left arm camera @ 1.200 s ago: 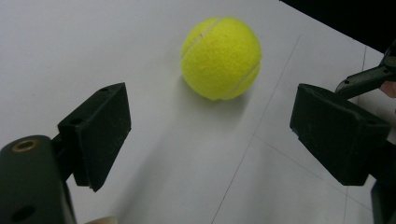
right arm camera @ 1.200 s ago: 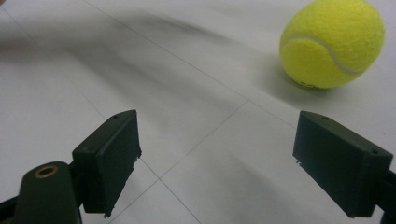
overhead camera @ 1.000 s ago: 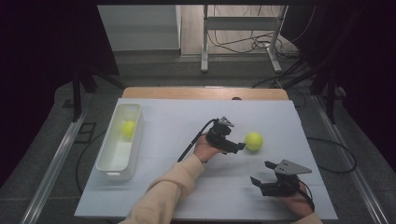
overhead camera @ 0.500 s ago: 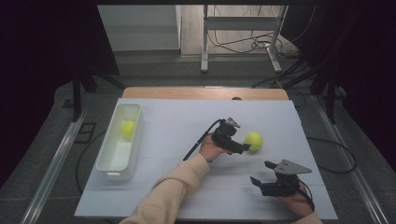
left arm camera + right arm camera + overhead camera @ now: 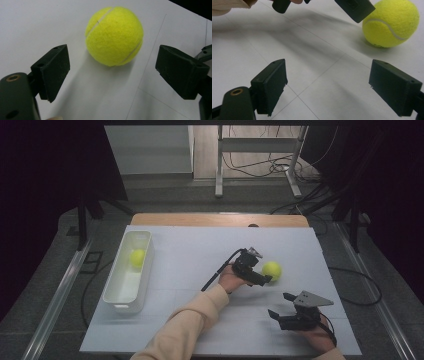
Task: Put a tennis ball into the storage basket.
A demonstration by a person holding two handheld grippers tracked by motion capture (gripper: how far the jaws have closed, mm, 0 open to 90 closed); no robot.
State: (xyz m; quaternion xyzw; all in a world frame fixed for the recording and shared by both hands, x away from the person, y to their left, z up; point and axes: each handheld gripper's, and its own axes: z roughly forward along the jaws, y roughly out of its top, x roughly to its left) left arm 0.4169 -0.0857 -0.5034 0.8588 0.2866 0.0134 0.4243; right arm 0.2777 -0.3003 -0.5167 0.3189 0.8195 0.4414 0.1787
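A yellow tennis ball (image 5: pixel 272 270) lies on the white table top (image 5: pixel 190 250), right of centre. My left gripper (image 5: pixel 261 268) is open just left of it, its jaws reaching toward the ball's sides. In the left gripper view the ball (image 5: pixel 114 36) sits a little beyond the open gripper (image 5: pixel 113 65), touching neither jaw. My right gripper (image 5: pixel 281 306) rests open near the front right, with nothing between its fingers. Its own view has the gripper (image 5: pixel 327 80) over bare table, the ball (image 5: pixel 391 23) farther off, and a left gripper finger (image 5: pixel 355 9) beside the ball.
A white rectangular bin (image 5: pixel 120 292) stands at the table's left with a second tennis ball (image 5: pixel 137 258) inside. A black cable (image 5: pixel 220 270) trails from the left gripper. A sleeved forearm (image 5: pixel 190 325) crosses the front middle. Table legs and cables lie beyond the far edge.
My left gripper has moved rightward up to the ball, so its open jaws now reach it. The ball and the right gripper have stayed put.
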